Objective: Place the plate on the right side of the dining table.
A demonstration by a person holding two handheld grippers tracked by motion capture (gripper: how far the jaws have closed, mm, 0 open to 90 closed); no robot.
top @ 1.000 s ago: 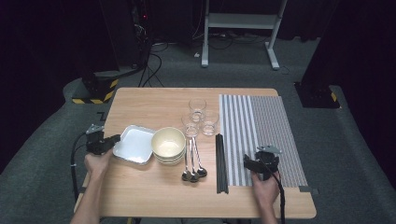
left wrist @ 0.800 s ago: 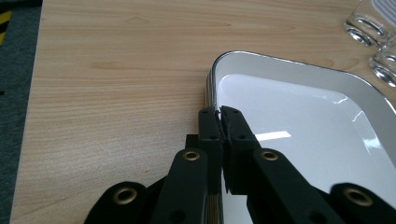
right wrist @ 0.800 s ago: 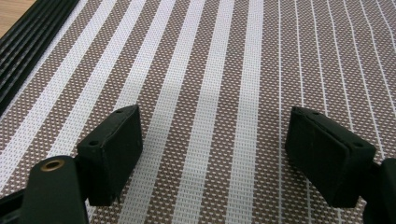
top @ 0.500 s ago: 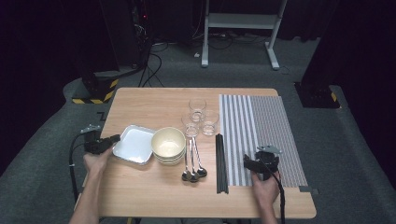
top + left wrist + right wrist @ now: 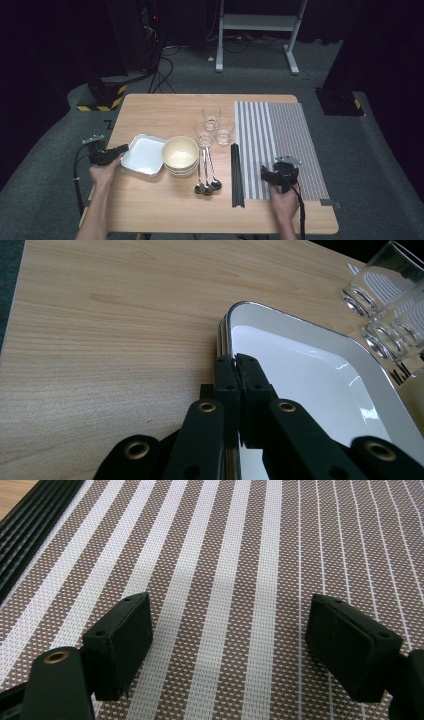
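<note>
A white rectangular tray (image 5: 145, 156) with a metal rim lies at the table's left, and its rim looks doubled, as if two are stacked. My left gripper (image 5: 118, 149) reaches in from the left and is shut on the tray's left rim. In the left gripper view the two jaws (image 5: 239, 362) pinch that rim of the tray (image 5: 320, 365). My right gripper (image 5: 265, 172) hovers low over the striped placemat (image 5: 285, 130). Its jaws (image 5: 227, 625) stand open with nothing between them, just bare placemat (image 5: 240, 555) below.
Stacked cream bowls (image 5: 181, 155) touch the tray's right side. Three clear glasses (image 5: 212, 114) stand behind them, also seen at the left gripper view's top right (image 5: 385, 280). Spoons (image 5: 206, 175) and black chopsticks (image 5: 237, 175) lie between bowls and placemat.
My left gripper has shifted slightly at the tray's left edge. My right gripper has stayed where it was.
</note>
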